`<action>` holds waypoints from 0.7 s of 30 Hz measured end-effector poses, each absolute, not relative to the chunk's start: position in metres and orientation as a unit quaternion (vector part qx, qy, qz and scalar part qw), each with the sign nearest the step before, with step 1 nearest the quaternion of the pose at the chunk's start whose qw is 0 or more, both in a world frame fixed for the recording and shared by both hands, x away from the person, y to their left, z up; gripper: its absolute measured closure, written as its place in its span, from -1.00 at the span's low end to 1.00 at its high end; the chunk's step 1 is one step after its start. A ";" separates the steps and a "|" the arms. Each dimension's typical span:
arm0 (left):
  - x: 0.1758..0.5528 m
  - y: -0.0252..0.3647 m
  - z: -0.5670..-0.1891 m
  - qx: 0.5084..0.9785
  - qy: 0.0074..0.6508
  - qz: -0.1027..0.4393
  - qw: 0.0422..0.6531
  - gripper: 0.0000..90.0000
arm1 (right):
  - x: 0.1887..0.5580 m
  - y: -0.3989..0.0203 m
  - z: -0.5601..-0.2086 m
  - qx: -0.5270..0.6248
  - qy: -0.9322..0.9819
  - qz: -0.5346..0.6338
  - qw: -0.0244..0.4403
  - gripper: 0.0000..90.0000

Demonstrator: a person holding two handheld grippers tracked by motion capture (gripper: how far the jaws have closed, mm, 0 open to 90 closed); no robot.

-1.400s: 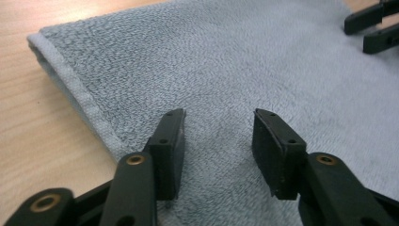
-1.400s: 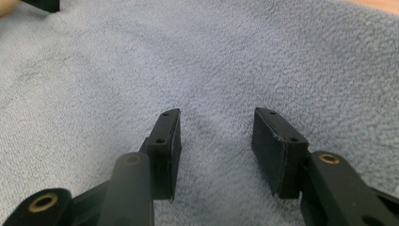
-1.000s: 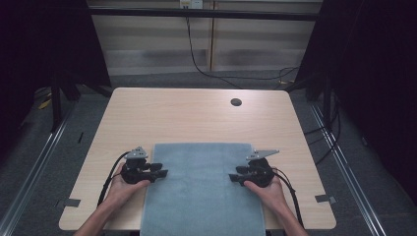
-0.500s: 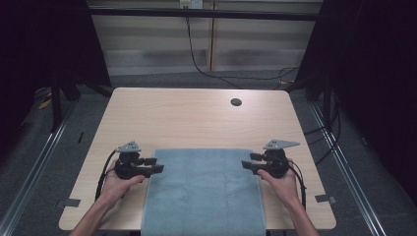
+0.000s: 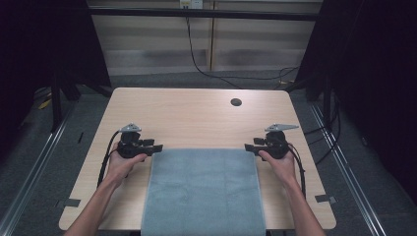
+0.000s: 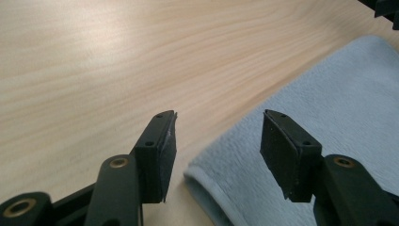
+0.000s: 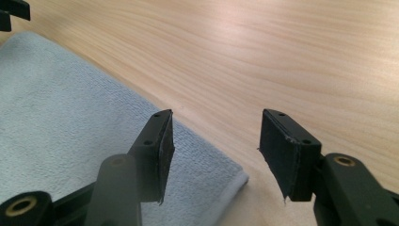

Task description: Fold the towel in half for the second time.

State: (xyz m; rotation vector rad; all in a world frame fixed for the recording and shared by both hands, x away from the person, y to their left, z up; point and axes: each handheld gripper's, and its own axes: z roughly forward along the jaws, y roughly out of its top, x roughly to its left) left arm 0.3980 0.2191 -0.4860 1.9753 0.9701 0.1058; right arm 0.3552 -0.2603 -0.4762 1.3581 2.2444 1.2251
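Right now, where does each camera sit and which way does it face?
High view: fixed above the person's side, looking forward and down at the table; forearms, left tool and right tool flank the towel.
Left gripper view: rides the left tool, facing the towel's folded corner; open jaws.
Right gripper view: rides the right tool, facing the other corner; open jaws.
Shared: towel and wooden tabletop.

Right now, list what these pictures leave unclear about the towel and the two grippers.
- Towel: its near end is cut off by the bottom edge of the high view.
- Towel's underside and number of layers: hidden beneath its top surface; the left gripper view shows one rolled corner.
- Left gripper and right gripper: too small in the high view to tell whether the tips touch the cloth.
- Dark spot on the table: too small to identify.
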 end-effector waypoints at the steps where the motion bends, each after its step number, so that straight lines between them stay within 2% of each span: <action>1: 0.399 0.218 -0.488 0.799 0.394 0.042 0.453 -0.01 | 0.358 -0.261 -0.478 0.467 0.770 0.417 0.121 -0.01; 9: 0.403 0.217 -0.507 0.810 0.394 0.027 0.432 -0.04 | 0.361 -0.255 -0.499 0.467 0.786 0.394 0.093 -0.02; 10: 0.402 0.216 -0.508 0.813 0.391 0.029 0.431 0.00 | 0.361 -0.254 -0.500 0.467 0.787 0.392 0.092 -0.01; 12: 0.399 0.217 -0.508 0.820 0.379 0.029 0.429 0.30 | 0.360 -0.253 -0.503 0.464 0.790 0.389 0.093 0.04; 13: 0.398 0.216 -0.508 0.822 0.374 0.031 0.429 0.30 | 0.359 -0.252 -0.504 0.462 0.793 0.388 0.091 0.06; 14: 0.397 0.216 -0.508 0.826 0.367 0.032 0.427 0.41 | 0.358 -0.251 -0.505 0.463 0.793 0.384 0.095 0.08; 15: 0.395 0.217 -0.509 0.829 0.360 0.035 0.427 0.46 | 0.357 -0.251 -0.505 0.463 0.793 0.384 0.095 0.12; 18: 0.391 0.217 -0.509 0.830 0.354 0.027 0.431 0.77 | 0.355 -0.252 -0.504 0.461 0.795 0.384 0.088 0.54; 21: 0.391 0.219 -0.504 0.823 0.355 0.027 0.443 0.86 | 0.354 -0.251 -0.502 0.455 0.794 0.395 0.082 0.75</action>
